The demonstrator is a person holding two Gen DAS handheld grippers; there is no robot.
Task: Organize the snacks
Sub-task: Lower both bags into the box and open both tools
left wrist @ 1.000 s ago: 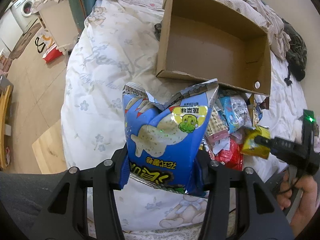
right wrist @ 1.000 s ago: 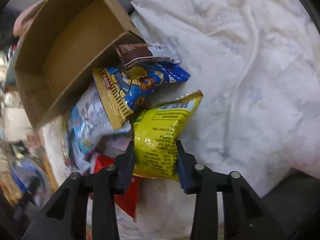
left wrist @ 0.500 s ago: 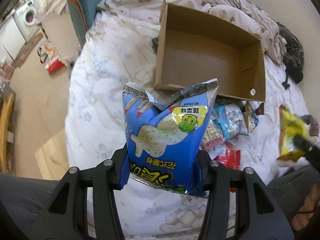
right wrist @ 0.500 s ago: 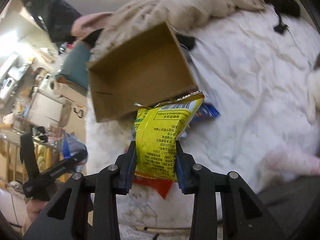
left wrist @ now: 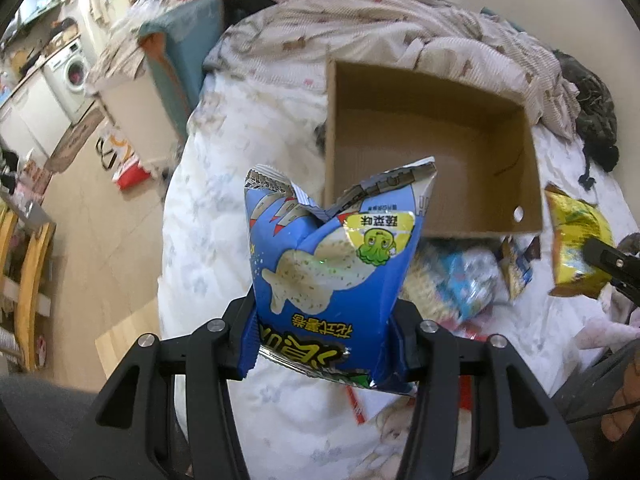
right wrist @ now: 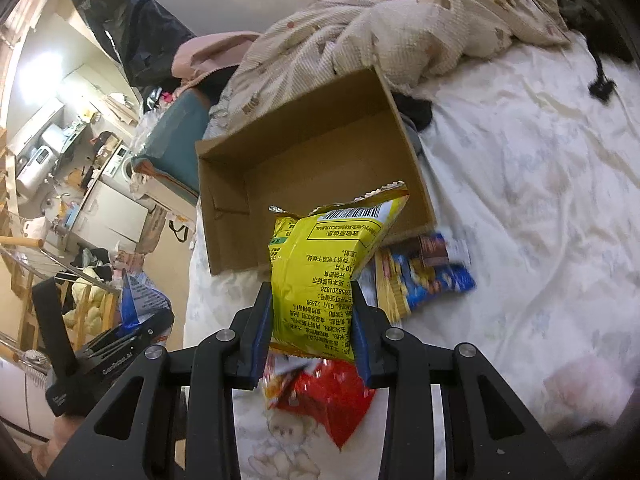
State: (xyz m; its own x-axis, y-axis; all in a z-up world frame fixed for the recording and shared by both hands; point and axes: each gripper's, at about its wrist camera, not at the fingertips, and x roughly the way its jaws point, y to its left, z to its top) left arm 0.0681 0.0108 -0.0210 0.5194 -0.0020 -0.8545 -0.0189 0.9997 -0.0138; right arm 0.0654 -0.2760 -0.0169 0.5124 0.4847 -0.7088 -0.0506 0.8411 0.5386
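Left gripper [left wrist: 326, 336] clamped on blue chip bag [left wrist: 332, 268], cardboard box [left wrist: 432, 136] ahead of jaws, empty. Right gripper [right wrist: 312, 334] squeezing yellow bag [right wrist: 320, 276], box just beyond. Imo carry each over rim first, then let go, one at a time.

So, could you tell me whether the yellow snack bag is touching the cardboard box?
Apart: the left wrist view shows the yellow bag held right of the box, bedsheet between them.
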